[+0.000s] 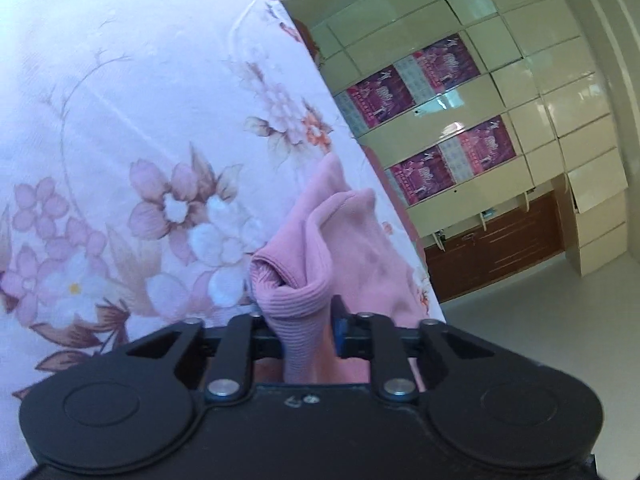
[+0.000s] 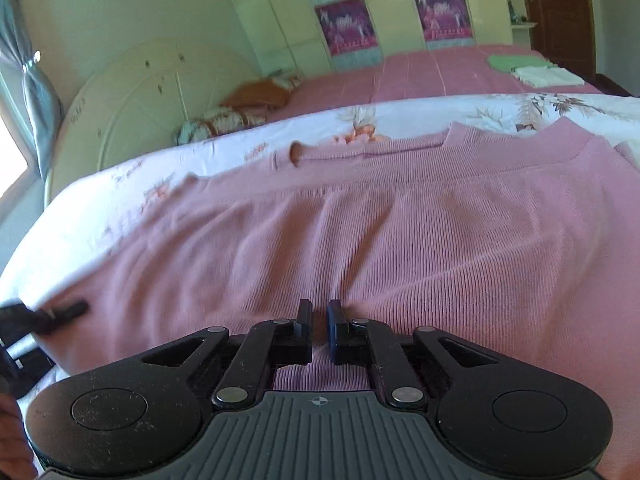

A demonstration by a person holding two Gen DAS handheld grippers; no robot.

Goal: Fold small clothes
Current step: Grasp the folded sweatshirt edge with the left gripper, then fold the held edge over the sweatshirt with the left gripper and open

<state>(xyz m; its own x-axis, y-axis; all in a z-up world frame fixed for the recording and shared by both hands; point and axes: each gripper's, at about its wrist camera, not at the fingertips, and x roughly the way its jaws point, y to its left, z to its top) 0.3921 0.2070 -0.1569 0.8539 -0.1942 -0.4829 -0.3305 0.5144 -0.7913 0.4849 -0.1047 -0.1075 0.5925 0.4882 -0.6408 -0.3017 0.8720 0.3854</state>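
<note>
A pink ribbed knit top (image 2: pixel 400 220) lies spread on a floral sheet (image 2: pixel 160 168), its neckline at the far side. My right gripper (image 2: pixel 319 320) sits at the top's near edge, its jaws nearly together with a pinch of the pink knit between them. My left gripper (image 1: pixel 306 332) is shut on a bunched ribbed edge of the same pink top (image 1: pixel 320 248), which rises in folds above the floral sheet (image 1: pixel 140 120). The left gripper's tip also shows at the far left of the right wrist view (image 2: pixel 60 312).
A bed with a pink cover (image 2: pixel 420 72) lies behind, with folded green and white clothes (image 2: pixel 528 68) on it and pillows (image 2: pixel 240 108) by the headboard. Cream wardrobes with purple panels (image 1: pixel 440 120) line the wall. The sheet's edge drops to the floor (image 1: pixel 540 312).
</note>
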